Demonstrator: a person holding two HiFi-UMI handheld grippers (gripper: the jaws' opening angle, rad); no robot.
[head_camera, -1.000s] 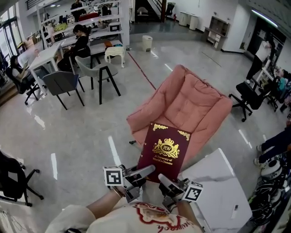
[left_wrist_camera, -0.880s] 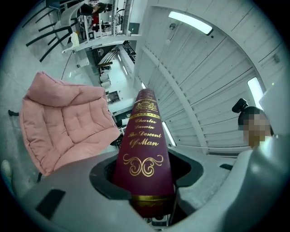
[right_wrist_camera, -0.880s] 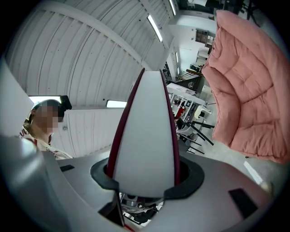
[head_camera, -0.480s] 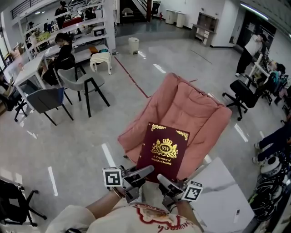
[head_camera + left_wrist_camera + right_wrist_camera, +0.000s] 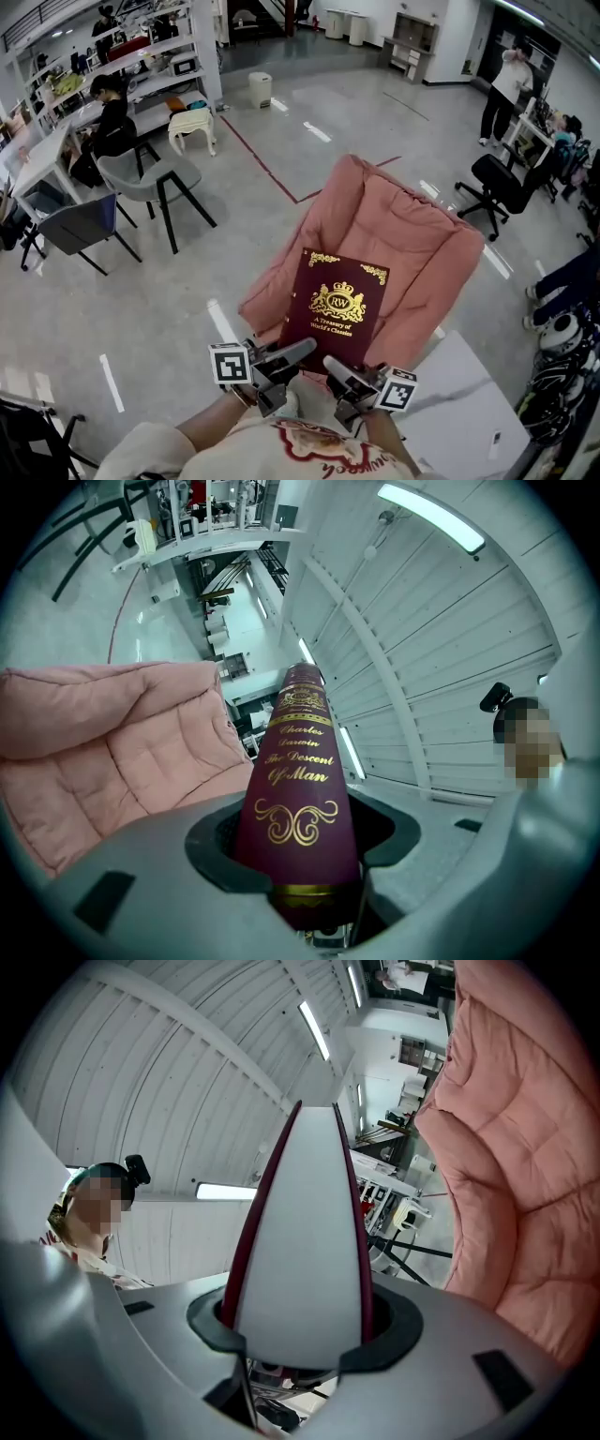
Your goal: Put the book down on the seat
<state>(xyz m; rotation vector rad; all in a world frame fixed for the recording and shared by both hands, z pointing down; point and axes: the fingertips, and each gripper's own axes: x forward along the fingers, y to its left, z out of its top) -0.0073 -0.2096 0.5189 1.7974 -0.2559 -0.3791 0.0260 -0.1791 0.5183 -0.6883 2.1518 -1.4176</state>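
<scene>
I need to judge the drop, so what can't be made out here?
- Head view: the book covers the seat of the pink chair; the gap between them cannot be told.
- Left gripper view: the left tool hides the spine's lower end.
- Right gripper view: the right tool hides the page edges' lower end.

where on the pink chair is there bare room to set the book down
The whole cushion of the pink chair that shows is bare, between its padded arms. The book hides its front edge. Crowded at the right: the white table stands close by.
</scene>
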